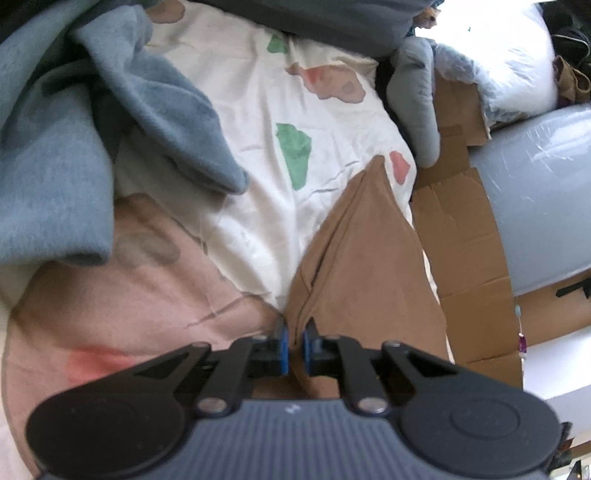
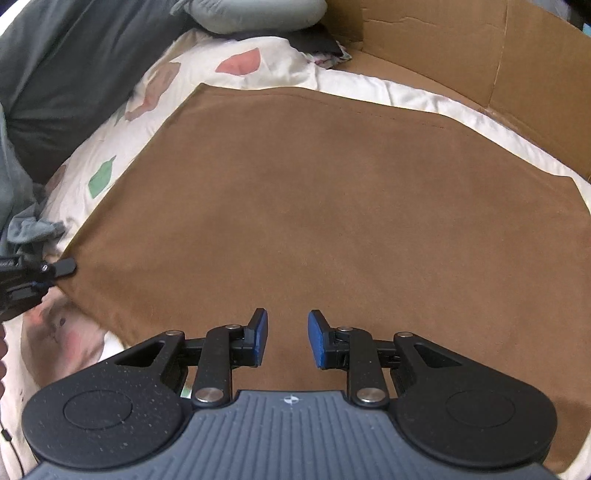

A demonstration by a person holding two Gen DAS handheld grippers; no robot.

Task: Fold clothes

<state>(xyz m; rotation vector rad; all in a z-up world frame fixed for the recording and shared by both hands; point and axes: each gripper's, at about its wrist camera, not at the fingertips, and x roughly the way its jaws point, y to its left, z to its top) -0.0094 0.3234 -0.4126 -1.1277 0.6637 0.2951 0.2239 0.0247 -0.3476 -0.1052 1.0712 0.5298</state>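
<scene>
A brown cloth (image 2: 332, 206) lies spread flat on a white bedsheet with coloured patches (image 2: 110, 155). In the left wrist view the same brown cloth (image 1: 362, 258) runs away from me along the bed's right side. My left gripper (image 1: 295, 345) is shut on its near corner, a thin fold pinched between the blue pads. That gripper also shows at the left edge of the right wrist view, its fingers (image 2: 61, 267) at the cloth's left corner. My right gripper (image 2: 287, 338) hovers over the near part of the cloth, jaws apart, nothing between them.
A grey-blue garment (image 1: 92, 147) is heaped on the bed's left. Dark grey bedding (image 1: 314, 22) and a light grey pillow (image 1: 417, 103) lie at the far end. Flattened cardboard (image 1: 465, 229) lines the bed's right side, with a plastic-wrapped grey roll (image 1: 546, 192) beyond.
</scene>
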